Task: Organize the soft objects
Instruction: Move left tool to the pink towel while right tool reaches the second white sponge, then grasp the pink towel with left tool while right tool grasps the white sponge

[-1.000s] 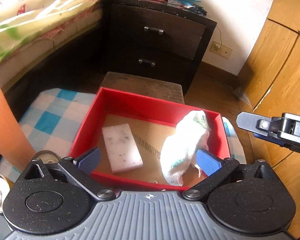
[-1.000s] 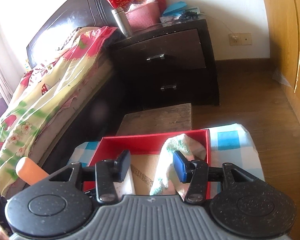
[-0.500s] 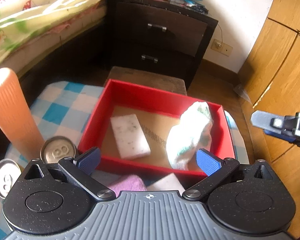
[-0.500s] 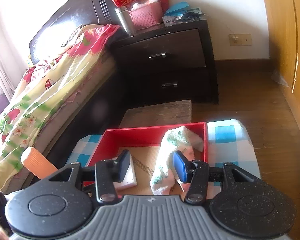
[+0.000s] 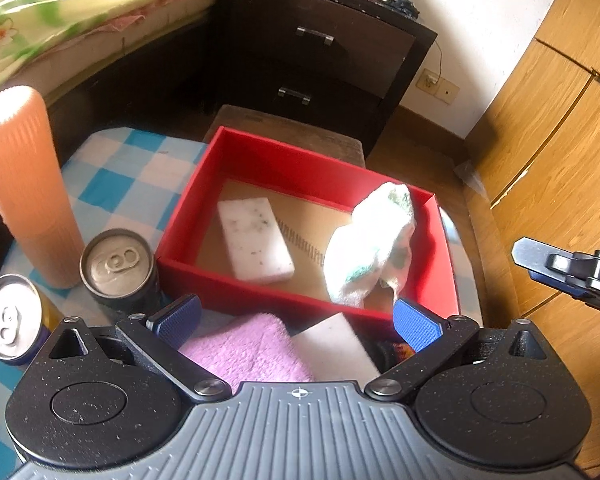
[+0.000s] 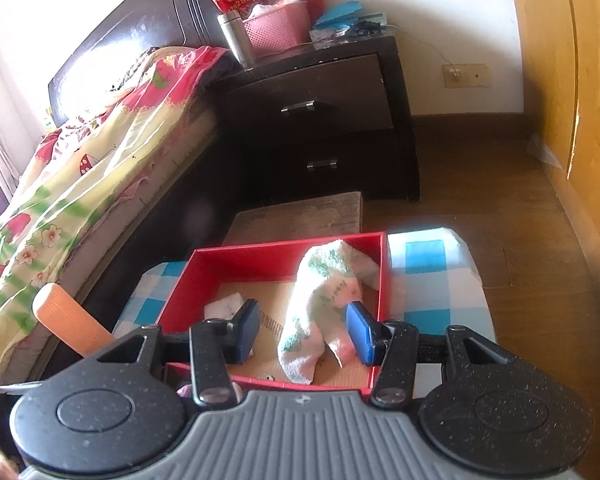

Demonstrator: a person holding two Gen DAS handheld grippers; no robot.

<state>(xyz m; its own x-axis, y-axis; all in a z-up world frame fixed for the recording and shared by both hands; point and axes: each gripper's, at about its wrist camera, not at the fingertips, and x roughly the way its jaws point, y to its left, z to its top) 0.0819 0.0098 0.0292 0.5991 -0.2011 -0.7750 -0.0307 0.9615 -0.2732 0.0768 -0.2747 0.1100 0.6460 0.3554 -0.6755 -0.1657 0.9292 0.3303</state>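
Red box [image 5: 236,280] on the checked cloth [image 5: 112,176]; inside it, a white sponge [image 5: 256,240] toward its left and a sock [image 5: 372,248] slumped against its right wall. Just before the box's near wall, a pink towel [image 5: 248,348] and a white block [image 5: 336,348], both between the spread pads of the left gripper [image 5: 296,322], untouched. Right gripper [image 6: 304,330] part open above the box's near right, holding nothing; sock seen between its pads, below them. Two cans [image 5: 118,268] and an orange tube [image 5: 24,184] left of the box.

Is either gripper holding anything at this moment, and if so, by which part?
Nothing is held. The left gripper is open above the pink towel; the right gripper is open, and the sock lies loose in the red box.
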